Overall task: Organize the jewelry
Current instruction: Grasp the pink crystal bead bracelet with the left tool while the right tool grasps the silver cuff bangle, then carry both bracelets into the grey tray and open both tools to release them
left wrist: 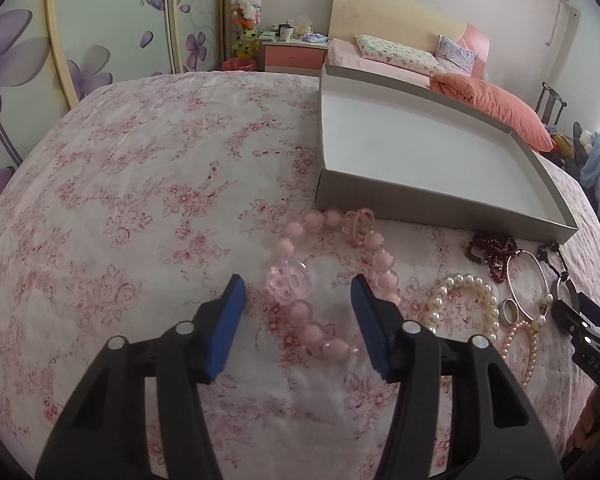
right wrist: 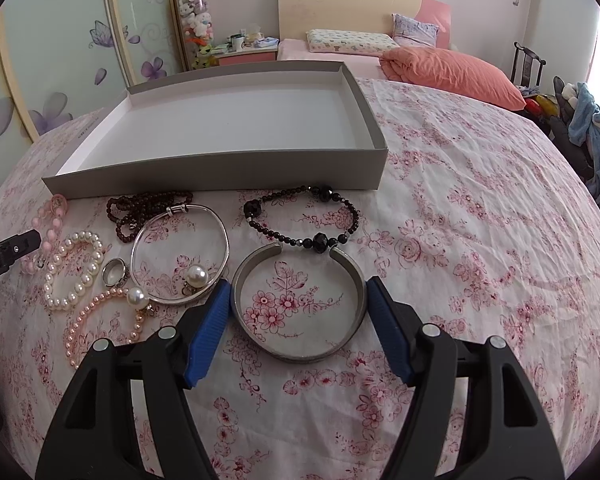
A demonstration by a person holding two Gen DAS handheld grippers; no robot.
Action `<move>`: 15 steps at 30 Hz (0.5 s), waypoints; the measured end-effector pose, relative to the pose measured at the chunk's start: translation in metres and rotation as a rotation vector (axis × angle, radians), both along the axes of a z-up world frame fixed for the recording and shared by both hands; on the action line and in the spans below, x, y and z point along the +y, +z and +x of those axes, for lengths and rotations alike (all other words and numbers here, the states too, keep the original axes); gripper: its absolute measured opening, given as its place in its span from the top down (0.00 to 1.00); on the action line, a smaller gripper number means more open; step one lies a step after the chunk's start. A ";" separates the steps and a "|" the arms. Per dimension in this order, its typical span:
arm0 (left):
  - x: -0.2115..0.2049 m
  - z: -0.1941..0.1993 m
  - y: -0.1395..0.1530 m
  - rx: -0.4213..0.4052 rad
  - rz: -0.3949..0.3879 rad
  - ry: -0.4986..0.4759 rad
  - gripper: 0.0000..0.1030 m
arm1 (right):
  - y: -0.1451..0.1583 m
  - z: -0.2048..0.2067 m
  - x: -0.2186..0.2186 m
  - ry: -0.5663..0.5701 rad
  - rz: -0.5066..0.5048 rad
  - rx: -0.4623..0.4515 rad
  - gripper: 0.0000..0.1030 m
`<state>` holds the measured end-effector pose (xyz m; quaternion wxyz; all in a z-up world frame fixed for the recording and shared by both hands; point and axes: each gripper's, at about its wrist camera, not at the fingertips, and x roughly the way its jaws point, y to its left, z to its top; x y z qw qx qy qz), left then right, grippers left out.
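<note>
On the floral bedsheet (right wrist: 440, 184), the left tongs (left wrist: 298, 292) stand open astride the pink bead bracelet (left wrist: 332, 276), pads not touching it. Right of that lie a white pearl bracelet (right wrist: 74, 270), a small ring (right wrist: 113, 272), a dark red bead strand (right wrist: 140, 210) and a thin silver bangle (right wrist: 180, 254). Further right, the right tongs (right wrist: 298, 300) stand open on either side of a wide silver cuff (right wrist: 300, 308), a black bead bracelet (right wrist: 304, 216) just beyond it. The empty grey box (right wrist: 220, 172) sits at the far side.
</note>
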<state>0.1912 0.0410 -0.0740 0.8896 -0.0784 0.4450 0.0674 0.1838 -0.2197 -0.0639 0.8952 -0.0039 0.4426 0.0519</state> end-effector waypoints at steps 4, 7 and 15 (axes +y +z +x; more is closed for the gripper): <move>-0.007 0.000 0.000 -0.009 0.047 0.010 0.68 | 0.000 0.005 0.001 0.001 0.002 0.001 0.32; -0.002 -0.002 0.001 -0.016 0.020 0.005 0.77 | -0.001 0.005 -0.001 0.007 0.007 -0.001 0.33; 0.010 -0.017 0.002 -0.015 -0.022 -0.016 0.77 | 0.003 -0.011 -0.007 0.012 0.035 -0.012 0.34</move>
